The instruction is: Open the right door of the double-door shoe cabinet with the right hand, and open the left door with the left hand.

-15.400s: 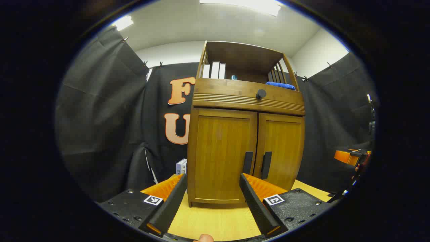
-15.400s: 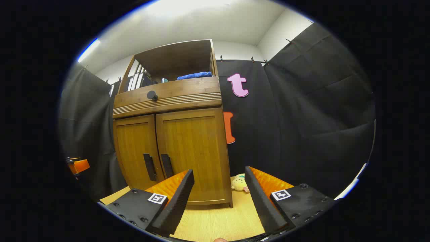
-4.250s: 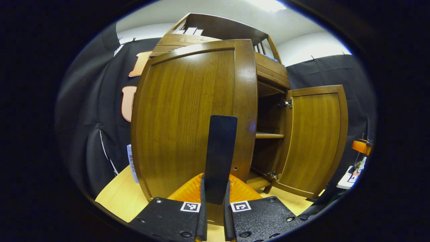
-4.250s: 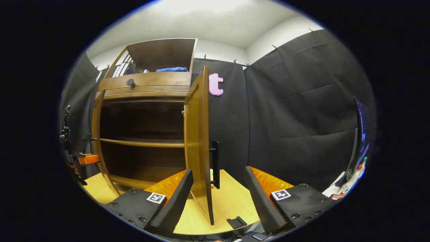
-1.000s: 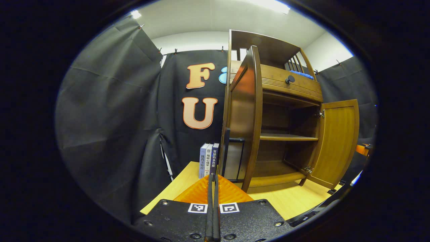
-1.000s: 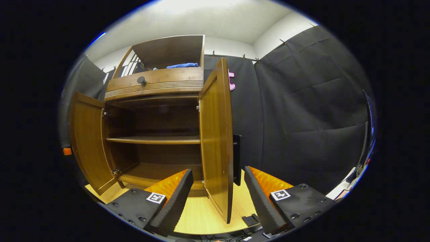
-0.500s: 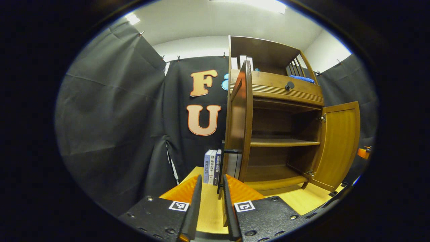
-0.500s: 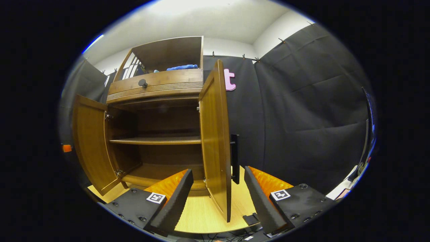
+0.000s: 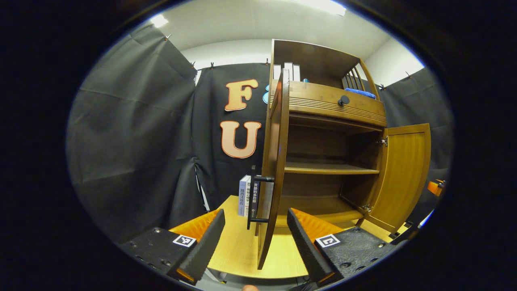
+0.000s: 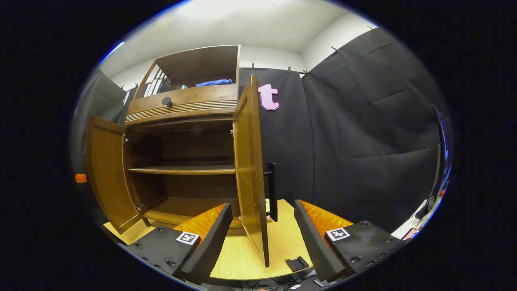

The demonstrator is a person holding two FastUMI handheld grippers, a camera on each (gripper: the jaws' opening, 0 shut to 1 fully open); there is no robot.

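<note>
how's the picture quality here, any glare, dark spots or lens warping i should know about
Left gripper view: a ceiling light blows out at the top, the fisheye bows the left door, and focus is sharp. Right gripper view: the ceiling washes out bright, the shoe cabinet interior sits in deep shadow above its shelf, and the right door curves.

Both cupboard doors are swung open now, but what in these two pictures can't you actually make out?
- Left gripper view: the books beside the cabinet are partly hidden by the left door.
- Both views: the top shelf's back is cut off by the drawer front; the blue cloth shows just its edge.
- Right gripper view: the small black item at the table's edge is too small to name.
</note>
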